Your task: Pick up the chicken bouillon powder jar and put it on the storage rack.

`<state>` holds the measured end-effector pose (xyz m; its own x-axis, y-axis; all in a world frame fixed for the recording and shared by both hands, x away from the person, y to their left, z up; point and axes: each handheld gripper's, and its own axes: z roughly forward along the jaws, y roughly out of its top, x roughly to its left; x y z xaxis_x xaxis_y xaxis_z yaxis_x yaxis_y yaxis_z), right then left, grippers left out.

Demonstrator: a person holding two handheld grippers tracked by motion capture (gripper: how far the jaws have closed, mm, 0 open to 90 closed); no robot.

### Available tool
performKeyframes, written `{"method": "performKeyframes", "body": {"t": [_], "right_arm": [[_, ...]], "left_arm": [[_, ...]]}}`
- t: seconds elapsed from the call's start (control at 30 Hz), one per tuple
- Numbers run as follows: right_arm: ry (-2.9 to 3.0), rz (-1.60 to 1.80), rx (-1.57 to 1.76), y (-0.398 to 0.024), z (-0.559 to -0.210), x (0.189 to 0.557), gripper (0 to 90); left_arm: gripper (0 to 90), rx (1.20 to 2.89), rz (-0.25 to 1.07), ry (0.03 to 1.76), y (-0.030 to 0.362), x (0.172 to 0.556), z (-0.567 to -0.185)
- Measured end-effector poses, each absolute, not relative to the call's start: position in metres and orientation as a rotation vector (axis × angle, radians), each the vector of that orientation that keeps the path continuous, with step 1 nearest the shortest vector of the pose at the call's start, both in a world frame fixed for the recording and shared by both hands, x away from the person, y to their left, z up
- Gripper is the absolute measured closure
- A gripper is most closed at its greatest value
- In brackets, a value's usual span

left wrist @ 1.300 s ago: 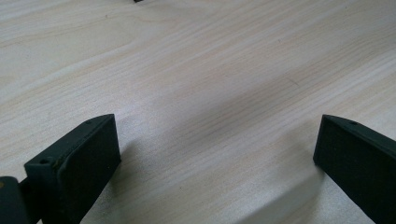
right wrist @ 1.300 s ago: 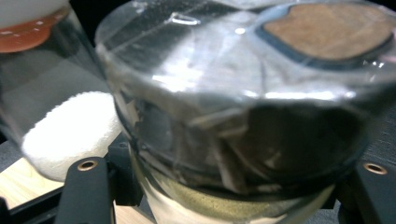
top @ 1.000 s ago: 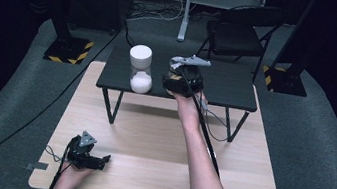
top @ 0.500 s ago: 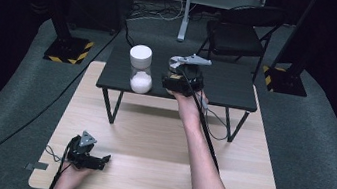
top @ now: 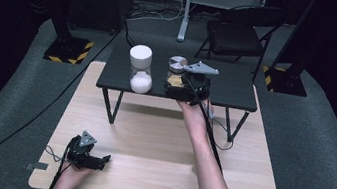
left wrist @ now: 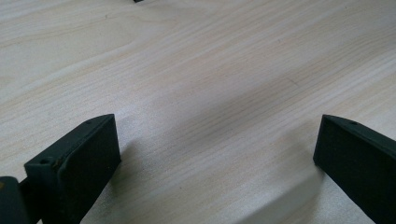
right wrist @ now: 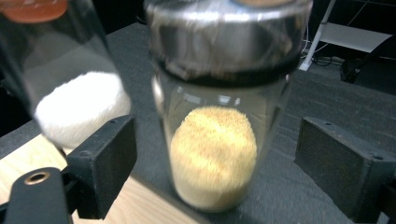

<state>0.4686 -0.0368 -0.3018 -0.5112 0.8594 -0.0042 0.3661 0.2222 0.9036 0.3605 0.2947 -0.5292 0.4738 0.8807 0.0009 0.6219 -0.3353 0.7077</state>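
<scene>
One second on, the right gripper [right wrist: 215, 154] has edged closer to the steel-lidded jar [right wrist: 219, 116] on the far black worktop [top: 237, 92]; fingers apart, seemingly bracketing it for a grasp; left gripper [left wrist: 215, 154] idle, fingers apart

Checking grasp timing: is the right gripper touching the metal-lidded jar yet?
Apart. The right gripper view shows the right gripper open, with dark shelf visible between each jaw and the metal-lidded jar.
</scene>
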Motion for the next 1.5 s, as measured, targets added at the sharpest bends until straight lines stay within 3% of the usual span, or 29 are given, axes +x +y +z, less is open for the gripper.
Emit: {"method": "performKeyframes", "body": {"t": [1.5], "right_arm": [[1.975,1.311,1.152,-0.082,-0.346,0.416,7.9]], "left_arm": [[0.2,2.077,0.515,1.24,0.295,0.361,-0.529]]}}
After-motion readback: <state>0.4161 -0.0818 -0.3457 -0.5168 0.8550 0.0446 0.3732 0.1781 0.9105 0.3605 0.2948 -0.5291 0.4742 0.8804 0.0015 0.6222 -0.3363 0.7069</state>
